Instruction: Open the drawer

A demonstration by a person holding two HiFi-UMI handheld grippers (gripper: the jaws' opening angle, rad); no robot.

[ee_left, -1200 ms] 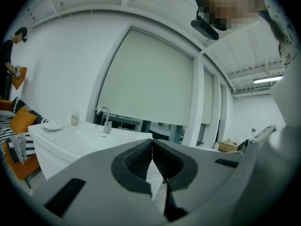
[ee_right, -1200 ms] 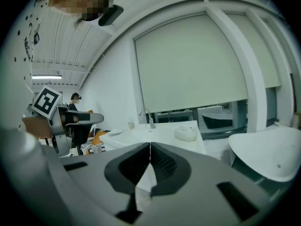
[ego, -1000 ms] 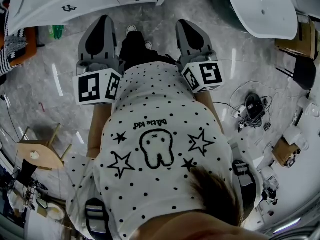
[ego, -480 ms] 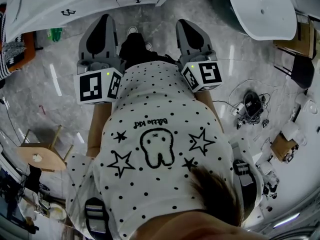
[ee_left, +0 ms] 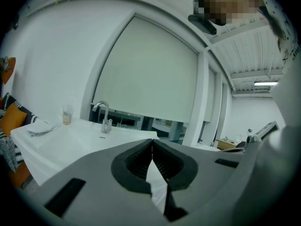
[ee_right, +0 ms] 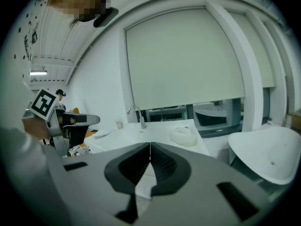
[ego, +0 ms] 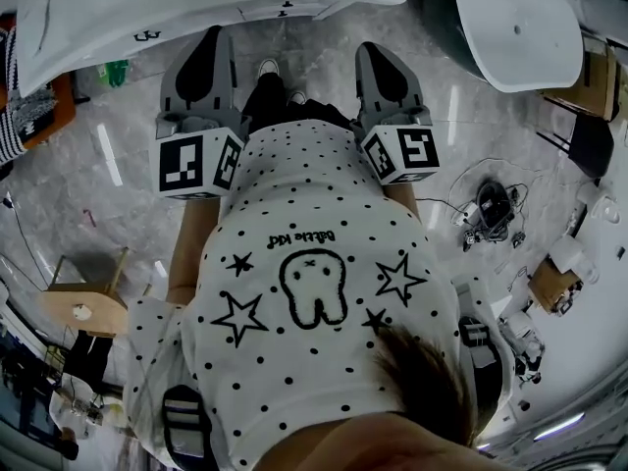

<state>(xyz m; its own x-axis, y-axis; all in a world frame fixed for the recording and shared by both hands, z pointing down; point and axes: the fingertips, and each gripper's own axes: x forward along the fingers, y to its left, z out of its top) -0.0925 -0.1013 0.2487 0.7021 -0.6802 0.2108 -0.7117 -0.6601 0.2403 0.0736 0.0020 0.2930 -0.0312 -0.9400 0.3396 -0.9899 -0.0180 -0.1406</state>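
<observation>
On my far left a round wooden stool (ego: pixel 83 310) stands on the glossy, grey-veined floor (ego: pixel 118 194). My left gripper (ego: pixel 217 33) is a smooth grey wedge with a black-and-white marker cube (ego: pixel 196 165) at its back. Its ribbed black pads (ee_left: pixel 137 162) meet at the tips, pressed together with nothing between them. Ahead of it lies the matte white vanity top (ee_left: pixel 70 140) with a curved chrome tap (ee_left: pixel 102 113).

The drawer (ego: pixel 285 11) sits just beyond the two grippers and between them, tucked under the vanity's lip. It is a flat white panel with a small dark knob, seen steeply from above. Its long axis runs across my view and its face is turned toward me. Neither gripper touches it.

My right gripper (ego: pixel 369 49) has the same shape, and its jaws are likewise closed on nothing. At far right curves a smooth white oval tub (ego: pixel 520 27).
</observation>
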